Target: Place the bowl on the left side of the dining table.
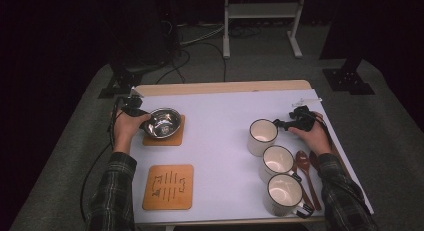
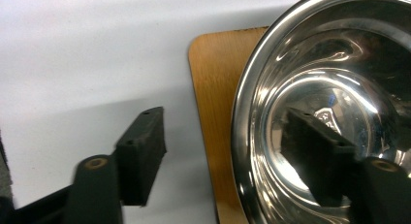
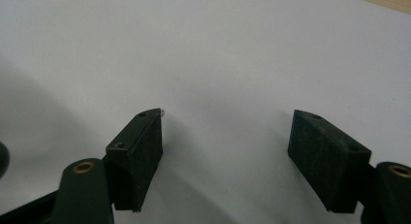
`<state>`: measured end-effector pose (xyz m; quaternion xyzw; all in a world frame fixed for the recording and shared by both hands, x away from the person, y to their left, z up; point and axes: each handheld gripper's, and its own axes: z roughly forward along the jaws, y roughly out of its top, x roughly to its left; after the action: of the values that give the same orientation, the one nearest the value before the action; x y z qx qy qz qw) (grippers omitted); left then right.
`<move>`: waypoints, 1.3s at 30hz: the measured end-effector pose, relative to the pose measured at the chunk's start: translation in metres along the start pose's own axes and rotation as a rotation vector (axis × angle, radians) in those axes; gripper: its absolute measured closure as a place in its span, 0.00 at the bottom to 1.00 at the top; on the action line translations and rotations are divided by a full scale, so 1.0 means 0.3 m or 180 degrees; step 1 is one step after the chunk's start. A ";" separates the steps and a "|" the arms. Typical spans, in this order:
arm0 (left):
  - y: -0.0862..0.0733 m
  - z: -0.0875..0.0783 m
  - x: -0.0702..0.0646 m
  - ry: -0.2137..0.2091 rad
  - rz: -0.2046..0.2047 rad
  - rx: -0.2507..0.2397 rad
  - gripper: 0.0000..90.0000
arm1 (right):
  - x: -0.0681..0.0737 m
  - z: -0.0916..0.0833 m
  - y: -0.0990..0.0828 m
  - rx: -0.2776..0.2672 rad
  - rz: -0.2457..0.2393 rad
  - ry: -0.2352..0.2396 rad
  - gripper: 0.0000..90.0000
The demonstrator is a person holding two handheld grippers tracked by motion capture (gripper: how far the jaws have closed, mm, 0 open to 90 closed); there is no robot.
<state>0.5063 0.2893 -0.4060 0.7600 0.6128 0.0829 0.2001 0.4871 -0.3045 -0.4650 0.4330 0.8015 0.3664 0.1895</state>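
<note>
Left gripper (image 2: pixel 228 156) spread wide, straddling steel bowl (image 2: pixel 334 103) rim on its wooden coaster (image 2: pixel 213 117), apparently to grip. Right gripper (image 3: pixel 228 151) open, empty, above white tabletop (image 3: pixel 218 49).

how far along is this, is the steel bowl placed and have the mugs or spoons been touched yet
Looks early. Done: the steel bowl sits on the far wooden coaster. In hand: the left gripper is open, its jaws straddling the bowl's rim; the right gripper is open, holding nothing, beside the farthest mug. Left: the near coaster is bare, and three mugs and two wooden spoons lie ungripped.
</note>
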 end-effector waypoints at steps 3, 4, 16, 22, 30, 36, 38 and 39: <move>-0.004 -0.015 0.003 -0.0029 0.0016 -0.0084 0.26 | 0.000 0.000 0.000 0.0001 0.0001 0.0001 0.30; -0.006 -0.020 0.004 -0.0049 0.0039 -0.0107 0.25 | 0.000 0.000 0.000 -0.0001 -0.0004 0.0000 0.30; -0.041 -0.081 -0.028 -0.0140 0.0187 -0.0269 0.19 | -0.002 0.000 0.000 0.0001 0.0005 0.0007 0.30; -0.066 -0.118 -0.049 -0.0180 0.0207 -0.0328 0.17 | -0.002 0.000 0.000 0.0001 0.0006 0.0008 0.30; -0.101 -0.150 -0.076 -0.0169 0.0228 -0.0343 0.14 | -0.003 0.001 0.000 -0.0002 0.0006 0.0014 0.29; -0.129 -0.170 -0.104 -0.0192 0.0283 -0.0381 0.11 | -0.003 0.001 0.001 0.0001 0.0005 0.0013 0.30; -0.135 -0.177 -0.116 -0.0219 0.0319 -0.0382 0.11 | -0.003 0.001 0.001 0.0001 0.0004 0.0012 0.29; -0.139 -0.180 -0.124 -0.0231 0.0316 -0.0397 0.11 | -0.003 0.001 0.001 0.0001 0.0005 0.0013 0.29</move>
<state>0.4400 0.2715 -0.3695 0.7780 0.5604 0.1031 0.2647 0.4879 -0.3051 -0.4651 0.4329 0.8016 0.3673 0.1876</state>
